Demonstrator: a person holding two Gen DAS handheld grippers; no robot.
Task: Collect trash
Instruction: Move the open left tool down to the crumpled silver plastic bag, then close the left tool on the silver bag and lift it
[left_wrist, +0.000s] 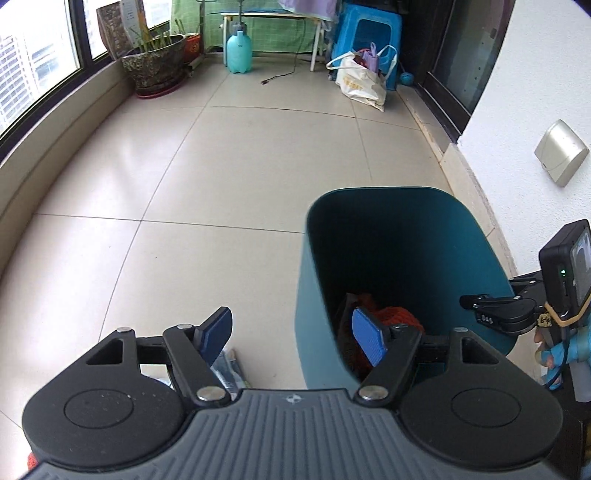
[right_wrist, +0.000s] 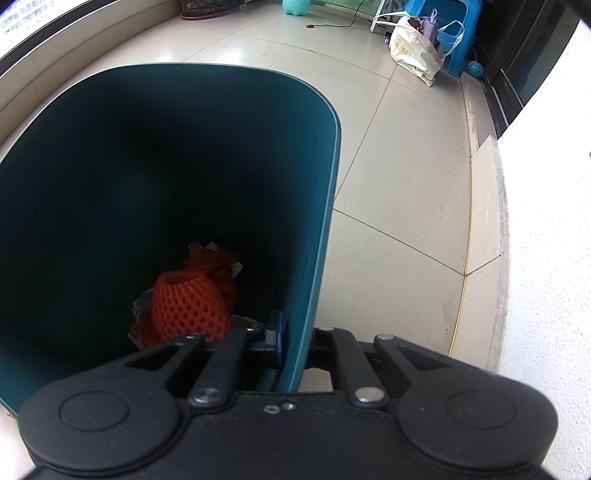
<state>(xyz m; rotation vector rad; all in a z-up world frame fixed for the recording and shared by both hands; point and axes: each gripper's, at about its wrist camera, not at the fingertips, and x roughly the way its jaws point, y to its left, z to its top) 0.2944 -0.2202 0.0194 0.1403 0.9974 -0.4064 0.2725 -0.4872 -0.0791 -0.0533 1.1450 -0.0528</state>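
The left gripper (left_wrist: 291, 341) hangs empty, fingers apart, beside the bin (left_wrist: 443, 206), over a wrapper (left_wrist: 229, 373) on the floor. The right gripper (right_wrist: 291, 341) is clamped on the bin's wall. Orange netting (right_wrist: 188, 306) and paper already lie inside; apparently the wrapper remains.

A bin (left_wrist: 399, 236) is stood on the floor (left_wrist: 221, 155) close beside the wall (left_wrist: 535, 92) on the right, and a foam net (right_wrist: 188, 306) is seen lying inside it at the bottom, on crumpled wrappers. The bin's near right wall is clamped between the fingers of the right gripper (right_wrist: 295, 343), while the left gripper (left_wrist: 291, 339) is held spread above the bin's left rim, with a wrapper (left_wrist: 229, 373) lying on the floor beneath it. At the far end, a plant pot (left_wrist: 155, 62) is placed by the window on the left, a spray bottle (left_wrist: 239, 51) under a table (left_wrist: 269, 18), and a bag (left_wrist: 360, 83) before a stool (left_wrist: 369, 33) on the right.
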